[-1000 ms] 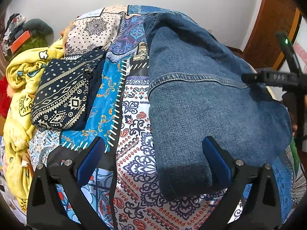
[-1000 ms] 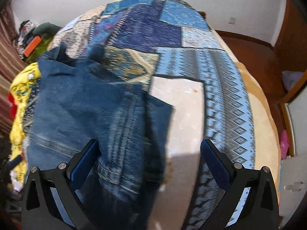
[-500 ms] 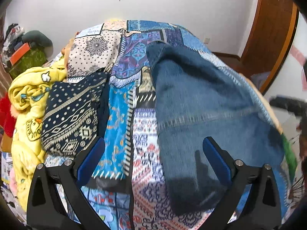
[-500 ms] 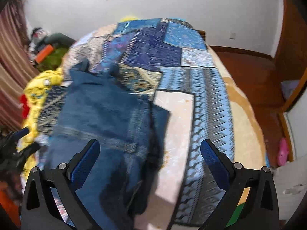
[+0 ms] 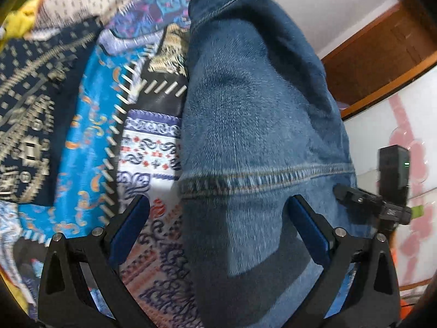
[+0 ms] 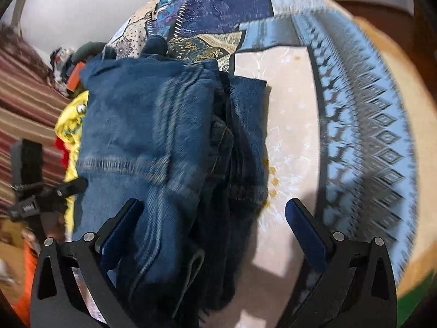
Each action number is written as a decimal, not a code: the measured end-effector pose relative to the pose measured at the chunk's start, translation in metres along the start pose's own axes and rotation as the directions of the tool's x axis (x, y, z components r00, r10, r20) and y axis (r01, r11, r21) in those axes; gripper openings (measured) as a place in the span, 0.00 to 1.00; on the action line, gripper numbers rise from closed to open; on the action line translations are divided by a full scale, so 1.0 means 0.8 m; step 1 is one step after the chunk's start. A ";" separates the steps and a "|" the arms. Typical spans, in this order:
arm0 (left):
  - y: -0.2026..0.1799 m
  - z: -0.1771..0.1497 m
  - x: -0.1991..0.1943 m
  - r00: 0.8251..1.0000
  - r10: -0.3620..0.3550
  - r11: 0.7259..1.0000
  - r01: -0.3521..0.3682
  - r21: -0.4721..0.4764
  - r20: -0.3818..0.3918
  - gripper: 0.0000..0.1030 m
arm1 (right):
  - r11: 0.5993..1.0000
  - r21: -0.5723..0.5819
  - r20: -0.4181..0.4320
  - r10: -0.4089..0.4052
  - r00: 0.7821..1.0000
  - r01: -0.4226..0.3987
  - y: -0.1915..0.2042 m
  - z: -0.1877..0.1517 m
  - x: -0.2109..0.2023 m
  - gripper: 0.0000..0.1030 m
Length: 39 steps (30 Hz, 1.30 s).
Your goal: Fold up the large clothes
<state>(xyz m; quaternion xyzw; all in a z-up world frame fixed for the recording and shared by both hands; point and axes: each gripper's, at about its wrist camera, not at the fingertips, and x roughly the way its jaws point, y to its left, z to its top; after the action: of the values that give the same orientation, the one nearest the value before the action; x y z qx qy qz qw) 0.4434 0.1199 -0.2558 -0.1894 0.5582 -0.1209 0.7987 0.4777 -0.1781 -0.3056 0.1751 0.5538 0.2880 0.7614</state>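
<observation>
A folded blue denim garment (image 5: 256, 125) lies on the patchwork bedspread (image 5: 147, 147); it also shows in the right wrist view (image 6: 153, 125), with layered edges on its right side. My left gripper (image 5: 218, 227) is open and empty, close above the garment's near left edge. My right gripper (image 6: 213, 229) is open and empty, close above the garment's near right edge. The other gripper shows at the right of the left wrist view (image 5: 382, 207) and at the left of the right wrist view (image 6: 35, 199).
A folded dark patterned cloth (image 5: 30, 114) lies left of the denim. A yellow garment (image 6: 69, 125) is heaped at the bed's left side. A striped curtain (image 6: 24, 104) hangs at the left. A wooden door frame (image 5: 382, 54) stands at the right.
Both grippers have come down closer to the denim garment after pulling back half a second ago. Both stay open.
</observation>
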 end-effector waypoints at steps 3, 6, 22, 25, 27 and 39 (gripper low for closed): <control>0.000 0.008 0.016 0.999 -0.024 1.000 0.024 0.004 -0.024 0.99 | 0.999 0.015 0.000 0.051 0.999 -0.051 -0.003 0.009 0.004 1.00; -0.004 0.013 0.026 0.998 -0.047 0.999 0.048 0.016 -0.036 0.99 | 0.997 0.017 0.006 0.075 0.997 -0.075 0.003 0.011 0.011 0.98; -0.049 -0.001 -0.018 0.995 -0.093 0.993 0.090 0.080 0.045 0.54 | 0.992 0.047 0.070 0.115 0.991 -0.119 0.031 0.012 -0.025 0.35; -0.055 -0.008 -0.044 0.994 -0.092 0.991 0.085 0.101 0.065 0.50 | 0.996 0.022 0.084 0.090 0.992 -0.092 0.050 0.012 -0.033 0.32; -0.057 -0.015 -0.063 0.992 -0.091 0.990 0.081 0.111 0.088 0.49 | 0.996 0.018 0.089 0.091 0.992 -0.093 0.062 0.011 -0.039 0.32; -0.021 -0.032 -0.222 0.946 -0.128 0.988 0.095 0.124 0.297 0.49 | 0.980 -0.173 0.172 0.128 0.977 -0.098 0.202 0.007 -0.076 0.30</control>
<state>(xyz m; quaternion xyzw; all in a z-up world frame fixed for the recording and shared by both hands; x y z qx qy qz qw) 0.3583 0.1723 -0.1059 -0.1937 0.4095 -0.1652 0.8761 0.4301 -0.0914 -0.1642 0.1691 0.4455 0.3581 0.8029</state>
